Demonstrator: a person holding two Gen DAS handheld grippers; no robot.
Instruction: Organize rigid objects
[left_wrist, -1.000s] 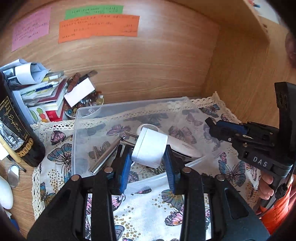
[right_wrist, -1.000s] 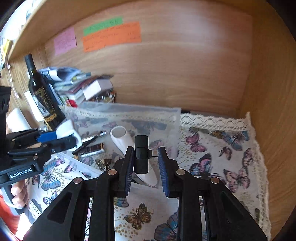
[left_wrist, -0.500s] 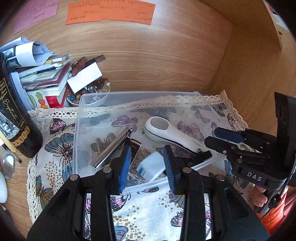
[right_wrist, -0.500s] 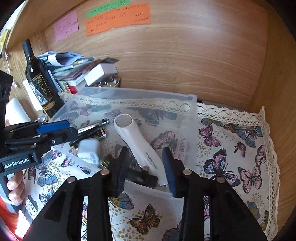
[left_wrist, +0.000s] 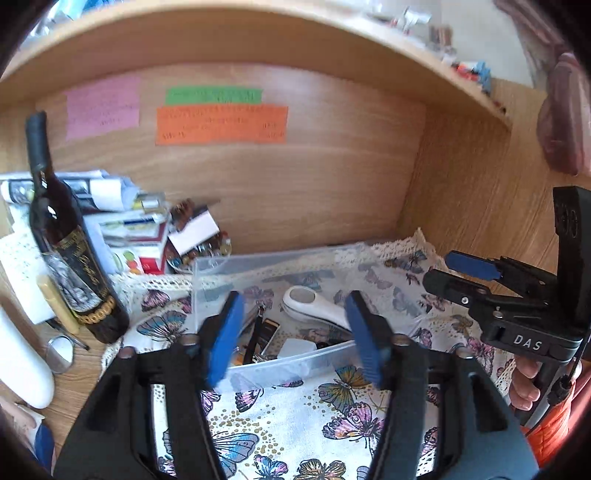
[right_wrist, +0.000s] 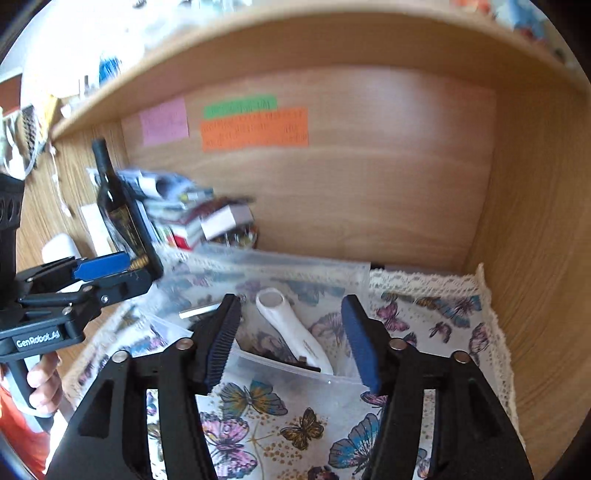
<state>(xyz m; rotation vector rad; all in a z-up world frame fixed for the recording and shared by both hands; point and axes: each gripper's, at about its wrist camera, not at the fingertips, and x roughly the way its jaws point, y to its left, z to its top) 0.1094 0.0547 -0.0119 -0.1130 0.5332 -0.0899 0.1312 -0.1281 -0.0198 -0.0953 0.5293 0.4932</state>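
Note:
A clear plastic bin (left_wrist: 258, 264) stands on the butterfly cloth (left_wrist: 295, 424); it also shows in the right wrist view (right_wrist: 295, 264). Inside lie a white handheld device (left_wrist: 317, 306), also in the right wrist view (right_wrist: 291, 332), a white charger block (left_wrist: 295, 349), a silver metal bar (right_wrist: 197, 312) and small dark items. My left gripper (left_wrist: 295, 332) is open and empty, held above the bin's near wall. My right gripper (right_wrist: 290, 339) is open and empty, also above the near side of the bin.
A dark wine bottle (left_wrist: 70, 251) stands at the left beside a stack of books and papers (left_wrist: 122, 218) and a bowl of beads (left_wrist: 199, 251). Wooden walls close the back and right. Coloured notes (left_wrist: 221, 118) hang on the back wall. A small mirror (left_wrist: 61, 352) lies left.
Both grippers let go: the white charger block and the small black item dropped into the bin. Both grippers then opened wide and pulled back and up from the bin.

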